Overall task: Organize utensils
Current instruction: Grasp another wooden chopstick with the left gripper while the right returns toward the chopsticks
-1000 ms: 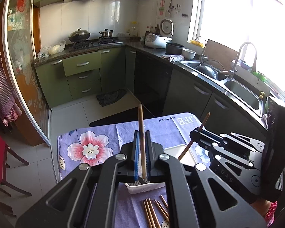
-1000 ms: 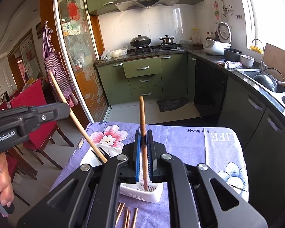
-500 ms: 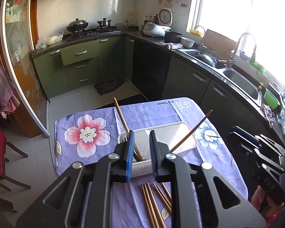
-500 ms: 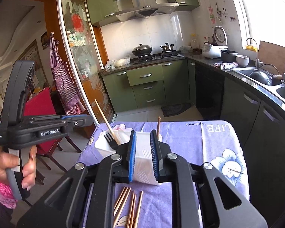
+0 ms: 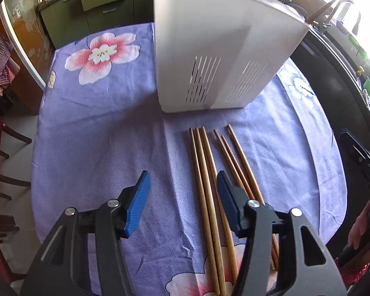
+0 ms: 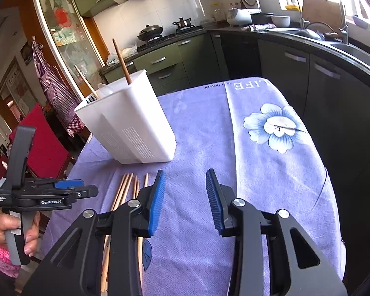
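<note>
Six wooden chopsticks (image 5: 211,172) are seen from the left wrist view lying side by side on the purple flowered cloth (image 5: 98,128) of the bench, their far tips just short of a white slotted utensil holder (image 5: 217,56) that stands upright beyond them. The left tongs (image 5: 182,197) are shown low over the cloth, jaws apart after having just been opening, with nothing clamped; two or three of the left-hand sticks run between the blue pads, the right pad lying over the others. From the right wrist view, the right tongs (image 6: 185,197) are shown over bare cloth to the right of the chopsticks (image 6: 125,190), jaws likewise apart, just opened and empty. The holder (image 6: 130,123) is seen to the left with two sticks (image 6: 122,61) already leaning out of its top, and the left tongs (image 6: 83,188) are held by a hand (image 6: 14,231) at the left edge. A fresh pick-up appears to be in hand: a single stick would best be straddled near its middle, the pads closed squarely across it, so that neighbours are not dragged along.
</note>
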